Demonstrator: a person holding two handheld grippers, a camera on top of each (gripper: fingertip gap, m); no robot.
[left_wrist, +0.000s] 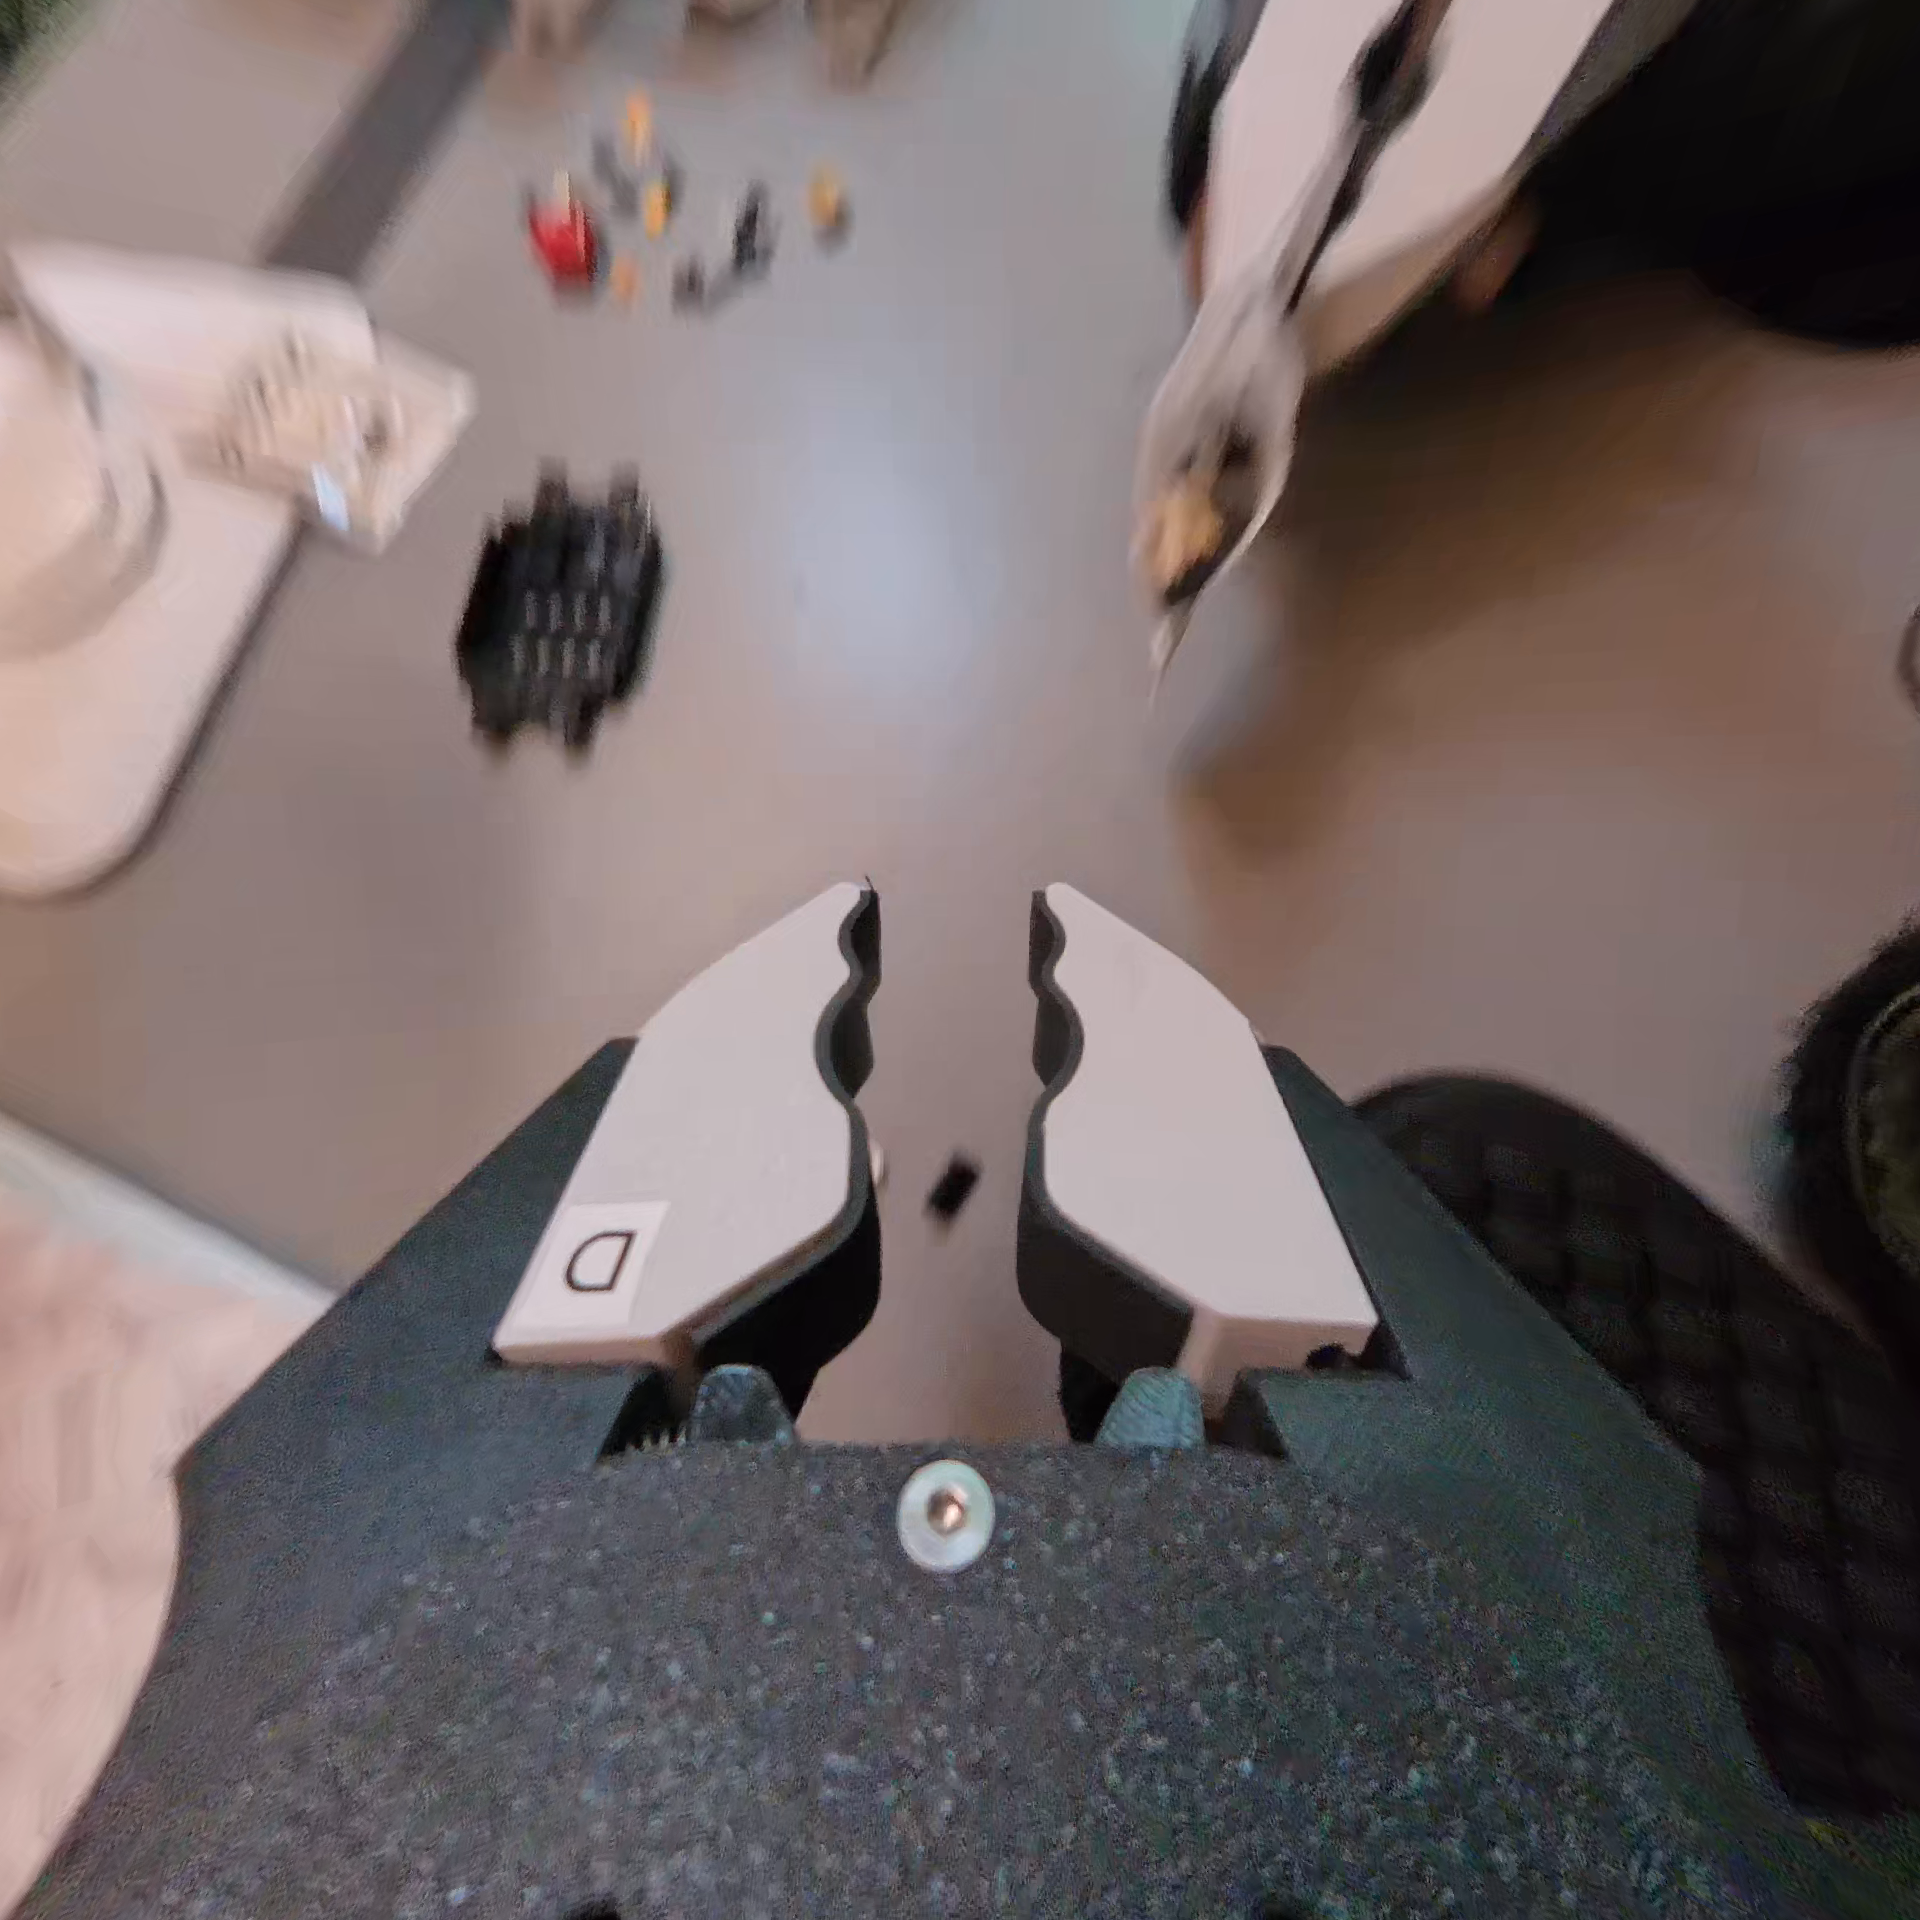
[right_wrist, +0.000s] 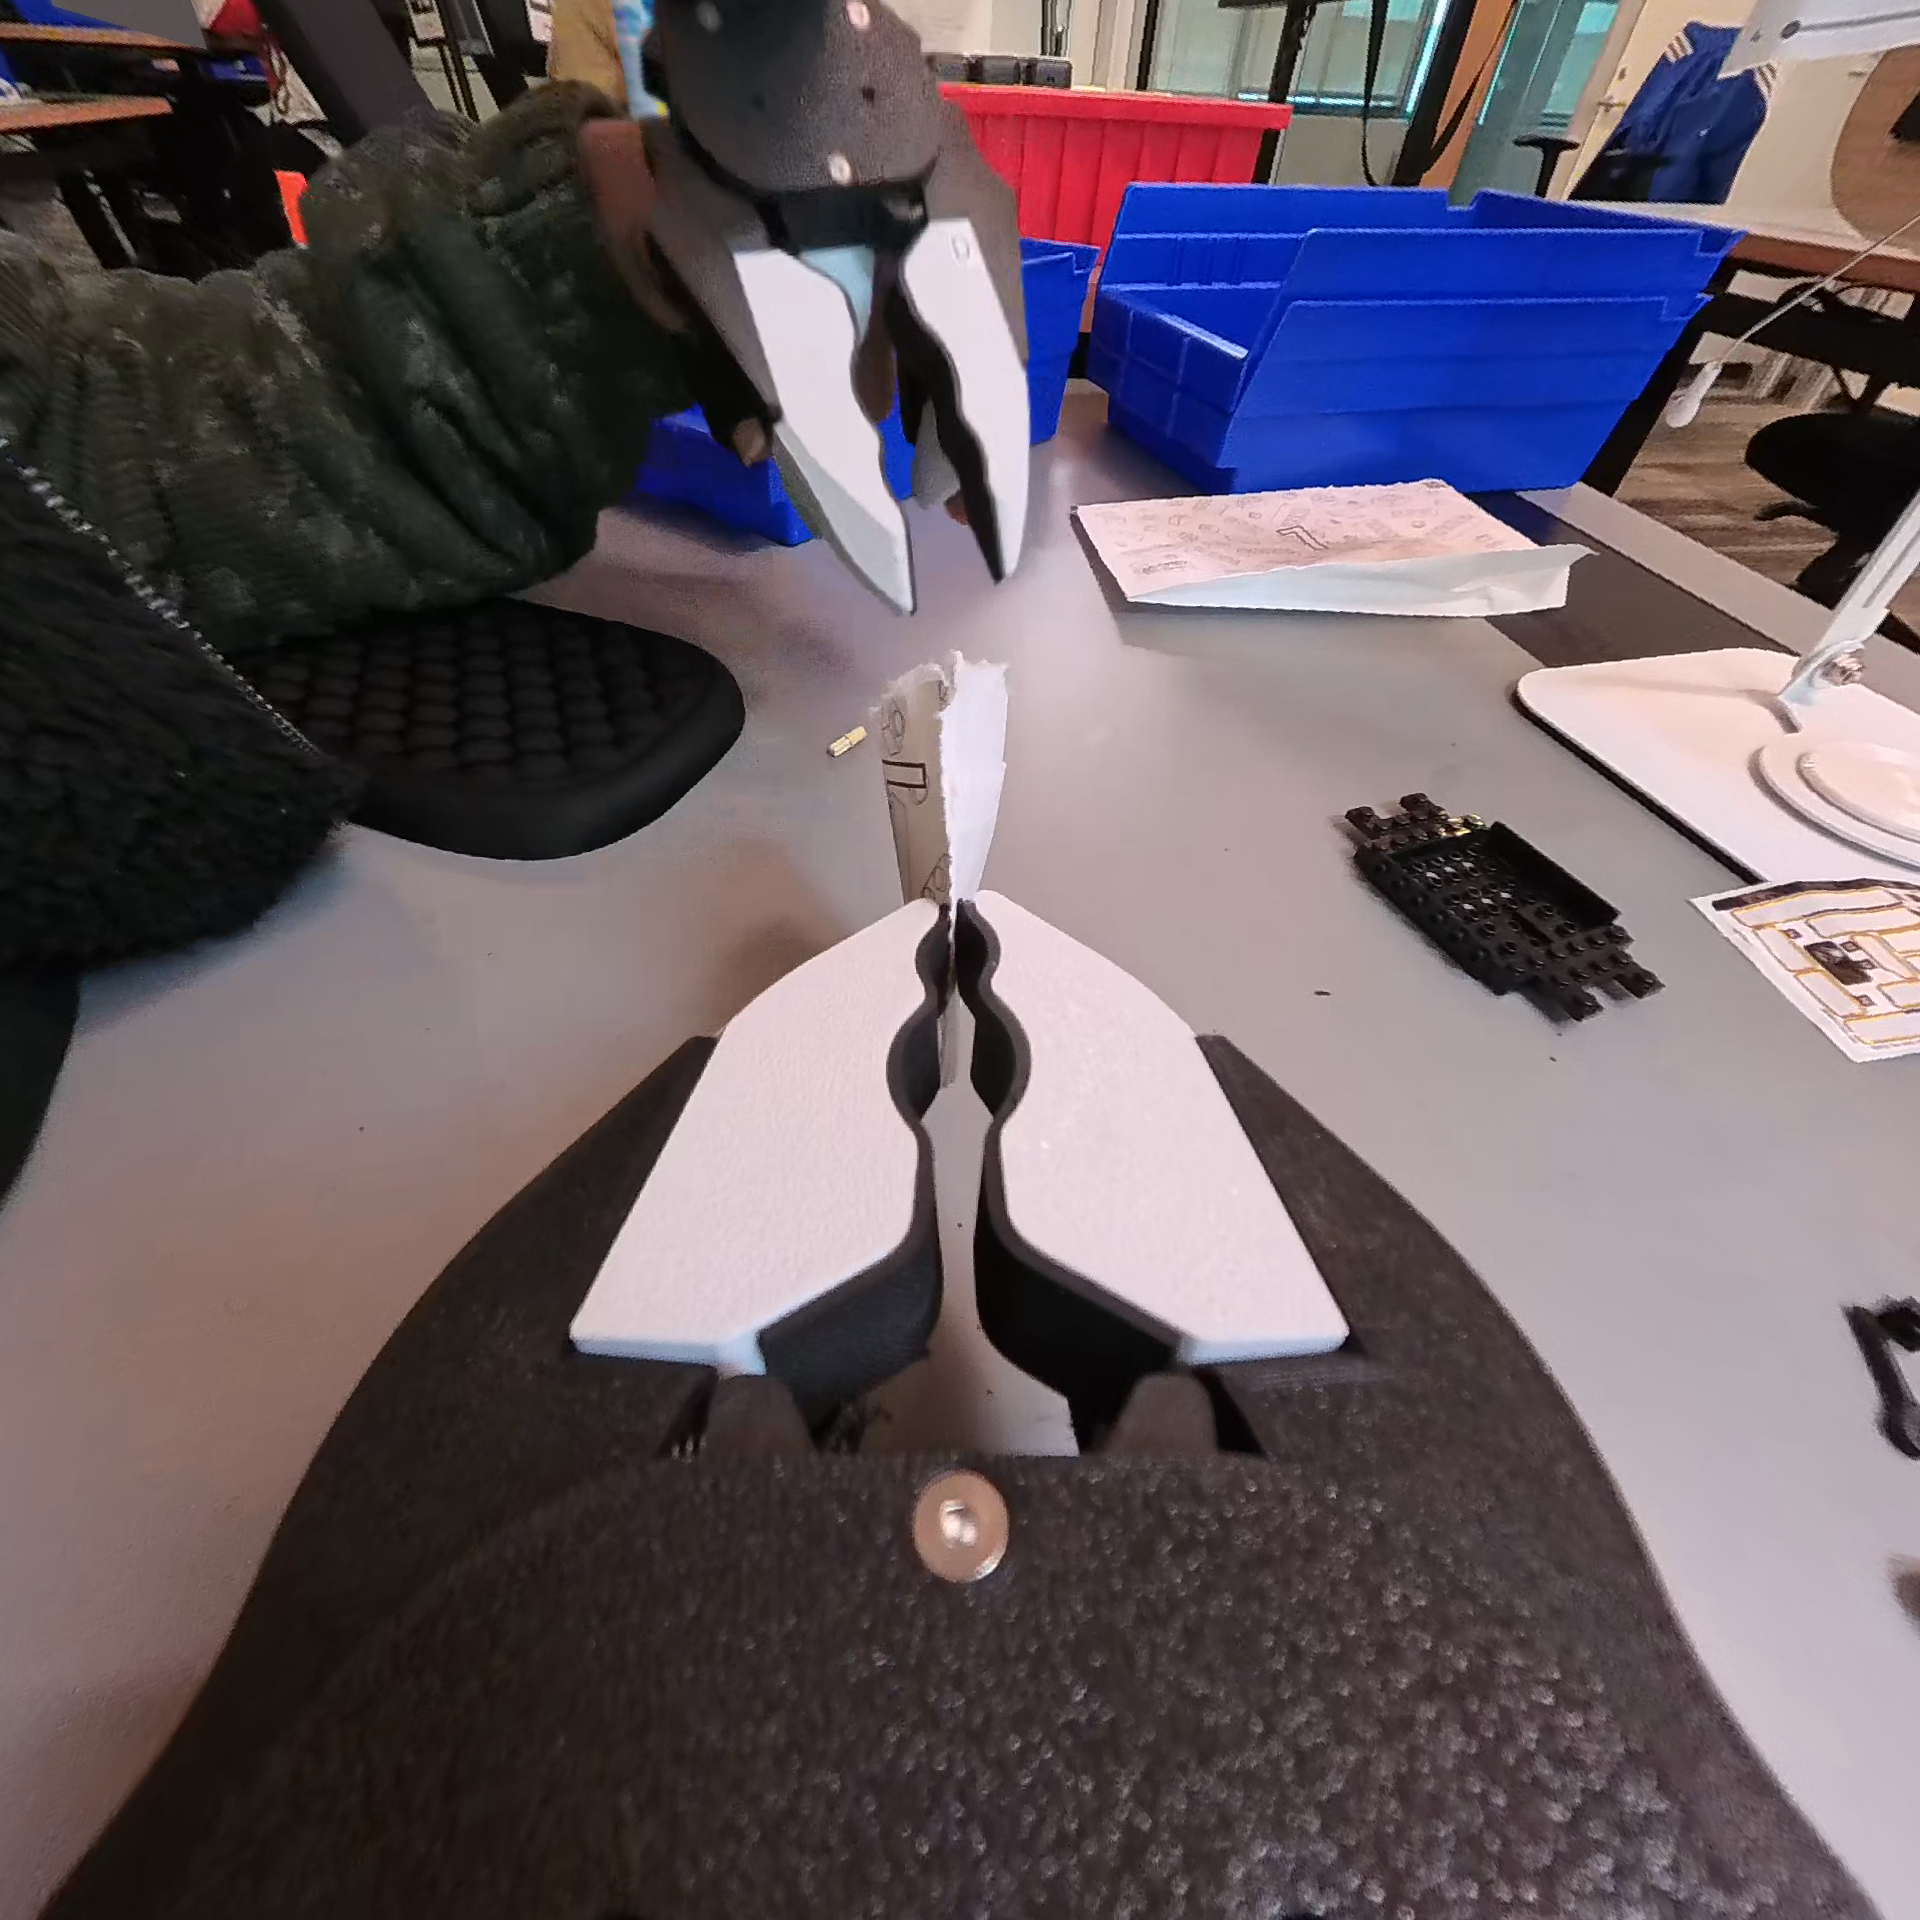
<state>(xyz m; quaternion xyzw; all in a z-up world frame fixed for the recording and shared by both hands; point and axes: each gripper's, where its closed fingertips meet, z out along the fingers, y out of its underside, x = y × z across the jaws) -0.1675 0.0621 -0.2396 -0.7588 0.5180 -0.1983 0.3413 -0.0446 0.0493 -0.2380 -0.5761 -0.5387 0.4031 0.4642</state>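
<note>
Two sets of tongs hang over the grey worktop (right_wrist: 1195, 790). The right tongs (right_wrist: 954, 912) are clenched on a torn paper packet (right_wrist: 951, 769), which stands up between their tips. The left tongs (left_wrist: 954, 896) are spread apart and grip nothing; in the right wrist view they hang just above the packet's ragged top. A black studded plate (right_wrist: 1496, 909) lies to the right, blue bins (right_wrist: 1403, 332) stand behind, and a black mesh pad (right_wrist: 488, 717) lies at the left.
</note>
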